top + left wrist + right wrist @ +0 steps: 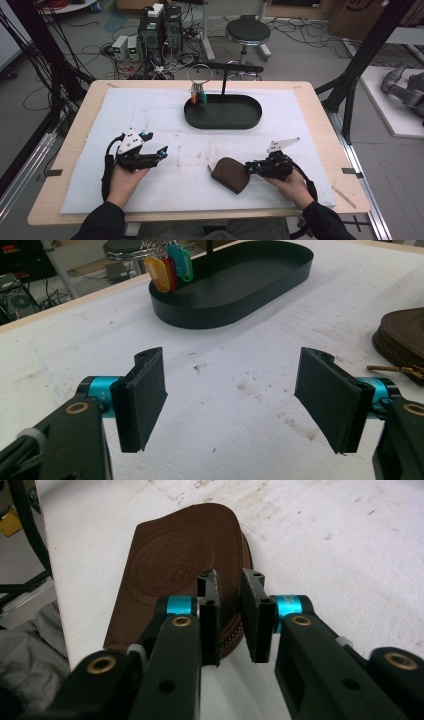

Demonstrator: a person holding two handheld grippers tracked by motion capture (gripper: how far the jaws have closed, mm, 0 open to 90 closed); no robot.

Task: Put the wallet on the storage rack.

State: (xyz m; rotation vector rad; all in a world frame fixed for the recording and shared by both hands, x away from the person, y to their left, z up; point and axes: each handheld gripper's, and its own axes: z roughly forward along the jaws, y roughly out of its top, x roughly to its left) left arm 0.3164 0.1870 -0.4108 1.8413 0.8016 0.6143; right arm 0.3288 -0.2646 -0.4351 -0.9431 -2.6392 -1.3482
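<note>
A: Biggest first. In the high view a pale wooden table (320, 150) with a white sheet over it takes up the middle of the frame. What sits on it?

B: A black oval metal tray (223, 112) at upper centre, with a thin black post rising from it. A bunch of coloured plastic key tags (198, 95) hangs at its left end.

A: The left gripper view shows those tags closer, at top centre: yellow, red and green (170, 267), hanging right at the tray's rim (235, 315).

B: Then the rounded brown leather pouch (231, 174), lower centre of the high view, flat on the sheet, well apart from the tray.

A: Only the right gripper view shows a round stamped emblem on its flap (175, 570). The left gripper view catches its zipped edge and brass pull at the right edge (402, 342).

B: And the tools?

A: The left tool (230, 400) is spread wide, holding nothing, over bare sheet at lower left of the high view (161, 152).

B: The right tool (231, 615) is almost closed, a narrow gap between the jaws, right at the pouch's near edge. I cannot tell whether it pinches the leather. From above it meets the pouch's right side (248, 168).
</note>
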